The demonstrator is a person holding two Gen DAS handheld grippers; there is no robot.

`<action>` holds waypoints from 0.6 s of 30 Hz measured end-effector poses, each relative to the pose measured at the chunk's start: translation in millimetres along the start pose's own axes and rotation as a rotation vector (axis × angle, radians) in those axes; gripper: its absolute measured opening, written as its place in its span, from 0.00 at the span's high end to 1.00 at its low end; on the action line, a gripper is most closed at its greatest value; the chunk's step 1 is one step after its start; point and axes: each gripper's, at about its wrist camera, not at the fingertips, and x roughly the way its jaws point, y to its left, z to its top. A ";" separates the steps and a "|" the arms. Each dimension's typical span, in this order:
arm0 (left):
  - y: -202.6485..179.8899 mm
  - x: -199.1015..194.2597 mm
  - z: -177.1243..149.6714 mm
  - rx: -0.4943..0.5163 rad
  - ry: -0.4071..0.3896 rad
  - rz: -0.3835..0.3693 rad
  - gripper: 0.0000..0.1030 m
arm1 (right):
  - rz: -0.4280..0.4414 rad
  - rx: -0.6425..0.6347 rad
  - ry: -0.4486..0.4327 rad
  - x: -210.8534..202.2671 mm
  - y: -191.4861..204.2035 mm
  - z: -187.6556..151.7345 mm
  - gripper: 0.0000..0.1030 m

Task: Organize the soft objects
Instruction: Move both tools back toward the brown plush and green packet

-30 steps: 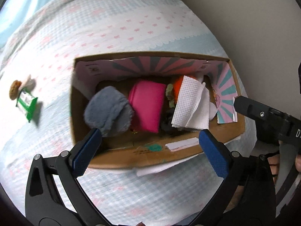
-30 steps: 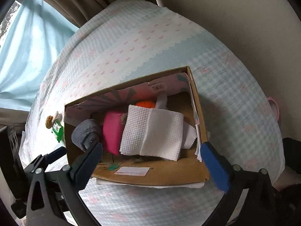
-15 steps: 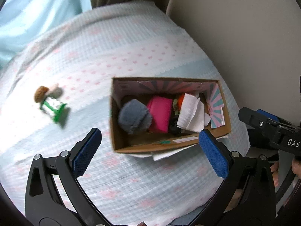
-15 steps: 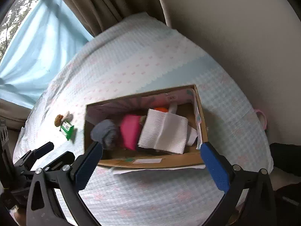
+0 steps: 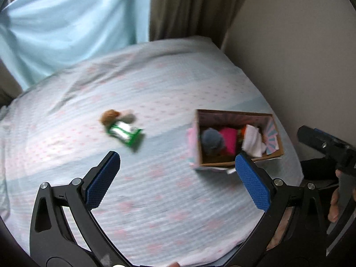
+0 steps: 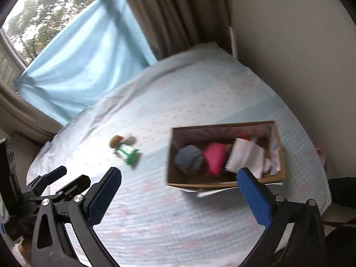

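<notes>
Two sets of blue-padded tongs hang above a bed (image 5: pixel 155 89) covered in a pale blue sheet with pink dots. The left tongs (image 5: pixel 178 178) gape wide with nothing between their pads, and the right tongs (image 6: pixel 178 191) stand equally wide and empty. A cardboard box (image 6: pixel 222 181) sits on the bed near its right edge, close to the wall. Inside, side by side, lie a grey fluffy ball (image 6: pixel 189 159), a pink cushion-like piece (image 6: pixel 214 156) and a folded white paper towel (image 6: pixel 244 158). A small doll (image 5: pixel 121 129) in a green-and-white dress lies on the sheet well left of the box, apart from both tongs. A light blue curtain (image 6: pixel 84 60) and a brown drape (image 6: pixel 178 11) hang behind the bed.
</notes>
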 end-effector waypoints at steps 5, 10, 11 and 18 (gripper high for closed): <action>59.0 -27.9 -10.4 -0.023 -0.031 0.013 0.00 | 0.021 -0.019 -0.036 -9.9 50.2 -7.5 0.00; 119.5 -41.5 -18.8 -0.021 -0.054 -0.007 0.00 | 0.026 -0.055 -0.065 -7.6 97.2 -19.6 0.00; 125.9 -40.9 -19.9 -0.017 -0.055 -0.008 0.00 | 0.018 -0.065 -0.071 -5.4 106.5 -22.6 0.00; 191.3 -27.6 -13.4 0.058 -0.038 -0.038 0.00 | 0.031 -0.113 -0.068 21.4 159.1 -34.8 0.00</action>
